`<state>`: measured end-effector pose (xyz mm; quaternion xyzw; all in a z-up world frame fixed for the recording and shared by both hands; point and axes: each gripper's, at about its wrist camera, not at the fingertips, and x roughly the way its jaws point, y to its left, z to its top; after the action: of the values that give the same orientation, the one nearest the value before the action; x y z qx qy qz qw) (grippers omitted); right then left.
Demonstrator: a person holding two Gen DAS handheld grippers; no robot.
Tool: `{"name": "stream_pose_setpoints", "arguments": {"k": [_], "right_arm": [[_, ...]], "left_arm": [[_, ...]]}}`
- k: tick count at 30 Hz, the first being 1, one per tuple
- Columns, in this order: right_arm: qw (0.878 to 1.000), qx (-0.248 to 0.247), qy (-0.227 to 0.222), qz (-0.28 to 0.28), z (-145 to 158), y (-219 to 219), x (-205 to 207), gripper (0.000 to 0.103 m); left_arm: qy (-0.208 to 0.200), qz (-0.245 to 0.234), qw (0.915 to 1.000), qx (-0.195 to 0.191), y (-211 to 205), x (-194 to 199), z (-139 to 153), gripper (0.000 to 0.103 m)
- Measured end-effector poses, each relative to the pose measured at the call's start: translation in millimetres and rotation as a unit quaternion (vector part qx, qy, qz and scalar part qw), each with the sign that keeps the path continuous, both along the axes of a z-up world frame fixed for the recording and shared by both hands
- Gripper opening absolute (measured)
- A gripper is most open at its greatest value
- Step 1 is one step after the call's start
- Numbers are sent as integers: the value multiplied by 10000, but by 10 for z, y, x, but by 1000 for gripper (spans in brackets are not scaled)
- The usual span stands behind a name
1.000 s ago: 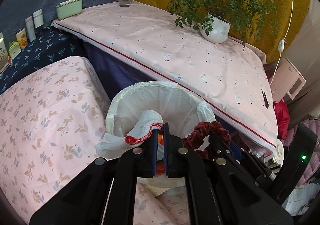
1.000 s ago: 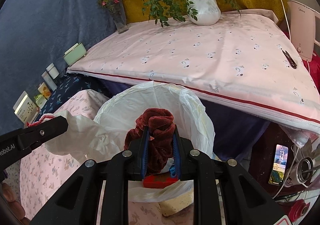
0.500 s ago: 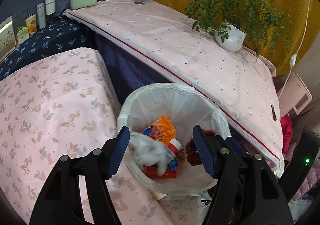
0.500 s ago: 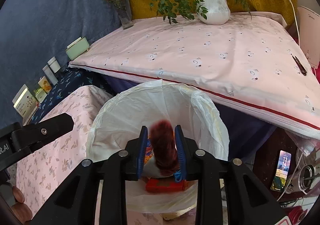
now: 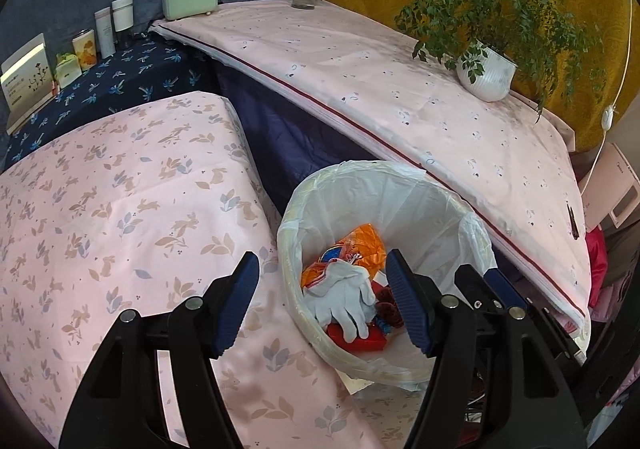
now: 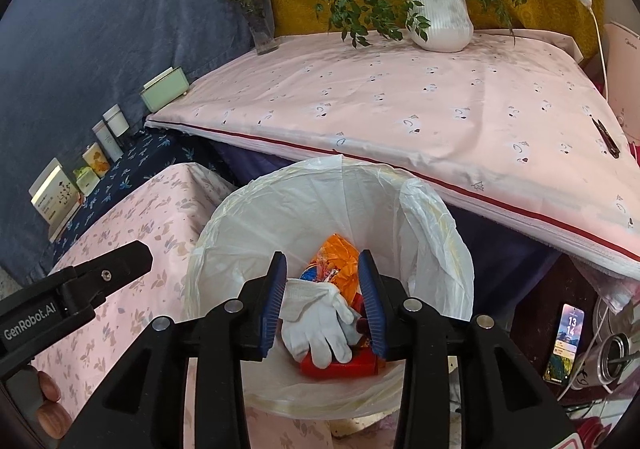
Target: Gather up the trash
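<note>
A broad surface (image 5: 360, 61) draped in smooth pale pink cloth with a thin red hem line runs along the back, its straight edge passing just above the bin. A lower surface (image 5: 112, 217), covered in pink cloth printed with leaves and rabbits, fills the left, its rounded corner touching the bin's side. Between the two a dark blue drape hangs in a narrow gap.

The round trash bin (image 6: 224, 225), lined with a thin, crinkled white plastic bag folded over its rim, stands open-mouthed. At its bottom lie a knitted white glove (image 6: 320, 325) with limp fingers, a crumpled orange wrapper (image 6: 340, 261), a flat red box (image 5: 360, 341) under the glove, and a dark red velvety scrunchie (image 5: 386, 305) just beside it.

The left claw (image 5: 322, 303) hovers above the bin's near rim with its ribbed blue pads spread wide and empty. The right claw (image 6: 322, 303) hangs over the bin's mouth, its jaws opening, gripping nothing; the glove lies well below them.
</note>
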<state>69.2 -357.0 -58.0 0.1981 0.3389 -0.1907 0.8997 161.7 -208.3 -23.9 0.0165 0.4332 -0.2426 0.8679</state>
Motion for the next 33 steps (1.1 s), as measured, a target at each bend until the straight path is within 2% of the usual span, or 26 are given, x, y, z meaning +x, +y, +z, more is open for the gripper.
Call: {"name": "stream_pose_setpoints", "arguments": {"k": [3, 7, 14, 18, 23, 30, 33], "right_arm": [[10000, -25, 20, 21, 5, 12, -18, 37], [9999, -88, 37, 35, 13, 38, -56, 43], [9996, -194, 170, 138, 16, 104, -119, 46], [9991, -298, 261, 176, 13, 141, -179, 53], [9982, -358, 432, 197, -6, 155, -255, 56], [9966, -487, 618, 225, -17, 172, -361, 67], [9958, -557, 693, 227, -15, 176, -407, 73]], "left_arm": [[-36, 13, 10000, 50, 15, -17, -6, 62], [-60, 53, 9999, 96, 46, -42, -13, 62], [-201, 107, 9992, 319, 97, -117, -52, 62], [-235, 162, 9985, 472, 138, -155, -103, 62], [-323, 152, 9971, 670, 156, -228, -159, 62], [-340, 142, 9959, 821, 174, -332, -224, 63], [-408, 167, 9947, 929, 187, -381, -239, 73]]}}
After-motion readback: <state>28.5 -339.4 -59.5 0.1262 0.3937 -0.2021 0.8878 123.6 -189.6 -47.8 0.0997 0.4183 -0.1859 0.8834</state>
